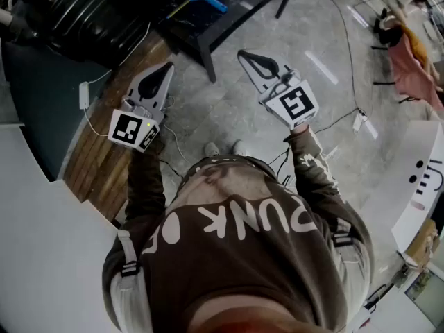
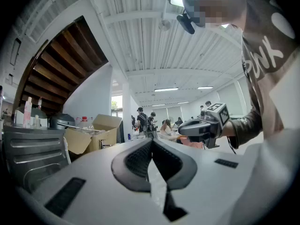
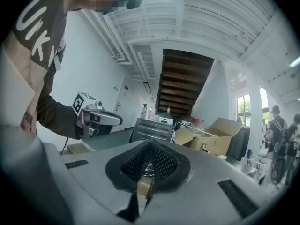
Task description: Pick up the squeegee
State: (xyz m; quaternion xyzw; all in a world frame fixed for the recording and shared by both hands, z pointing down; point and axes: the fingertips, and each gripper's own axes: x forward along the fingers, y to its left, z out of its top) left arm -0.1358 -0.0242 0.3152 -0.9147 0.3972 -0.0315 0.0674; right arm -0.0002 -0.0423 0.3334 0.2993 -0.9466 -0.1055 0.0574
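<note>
No squeegee shows in any view. It is not ahead of either tool, nor on the grey concrete floor beneath them, so I cannot tell where it lies. The pale grey left gripper has its black ribbed pads clenched tip to tip on nothing. The matching right gripper is likewise closed and empty. Both are held level, side by side, with clear space between them.

Judging by the name alone, a squeegee should be light, with a stiff handle and a soft, bendy rubber blade. The middle of the handle looks the sensible place to clamp, since the blade would likely fold and slip between the pads. The jaws would have to part first.

Ahead of the left gripper's jaws and off to their left stands an open brown cardboard box with its flaps up. Clear plastic bottles with red caps rise just behind its near edge — in it or beside it, I cannot tell. Further left of the jaws is what looks like a ribbed silver metal case, its contents hidden.
</note>
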